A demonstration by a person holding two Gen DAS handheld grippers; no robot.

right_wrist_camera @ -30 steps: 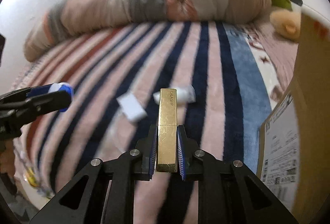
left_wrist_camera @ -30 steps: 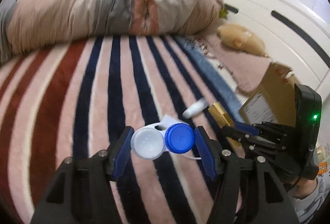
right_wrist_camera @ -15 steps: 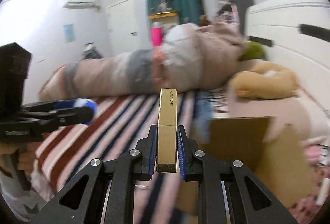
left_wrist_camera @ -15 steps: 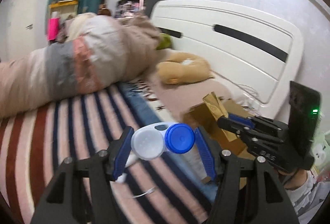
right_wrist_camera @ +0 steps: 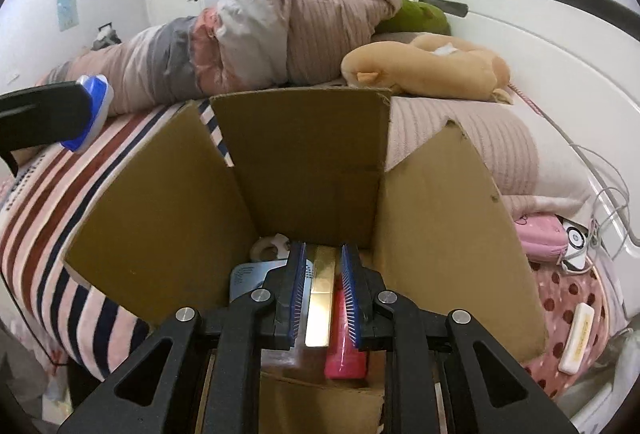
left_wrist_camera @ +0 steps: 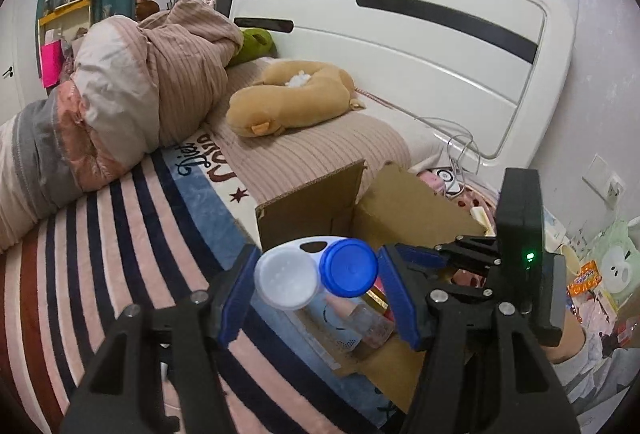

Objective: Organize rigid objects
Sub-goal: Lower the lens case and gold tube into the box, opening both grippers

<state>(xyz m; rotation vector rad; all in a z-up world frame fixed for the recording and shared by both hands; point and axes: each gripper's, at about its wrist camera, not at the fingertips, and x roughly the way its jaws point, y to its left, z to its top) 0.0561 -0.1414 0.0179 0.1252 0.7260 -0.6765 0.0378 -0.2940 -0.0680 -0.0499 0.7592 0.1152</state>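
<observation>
My left gripper (left_wrist_camera: 316, 280) is shut on a contact lens case (left_wrist_camera: 316, 274) with one white and one blue cap, held above the near edge of an open cardboard box (left_wrist_camera: 312, 206). It shows at the left of the right wrist view (right_wrist_camera: 90, 110). My right gripper (right_wrist_camera: 322, 280) is open over the inside of the box (right_wrist_camera: 308, 162). A gold rectangular tube (right_wrist_camera: 322, 298) lies loose in the box between the fingers, beside a pink bottle (right_wrist_camera: 344, 354). The right gripper (left_wrist_camera: 424, 258) also shows in the left wrist view.
The box holds a white tape roll (right_wrist_camera: 270, 248), a pale blue pack (right_wrist_camera: 252, 274) and a clear bottle (left_wrist_camera: 360, 318). It stands on a striped blanket (left_wrist_camera: 100, 254). A rolled duvet (left_wrist_camera: 132, 94), a plush toy (left_wrist_camera: 292, 98) and a white headboard (left_wrist_camera: 420, 46) lie behind.
Both grippers moved from over the striped blanket to the cardboard box. The right gripper opened and let go of the gold tube, which now lies in the box.
</observation>
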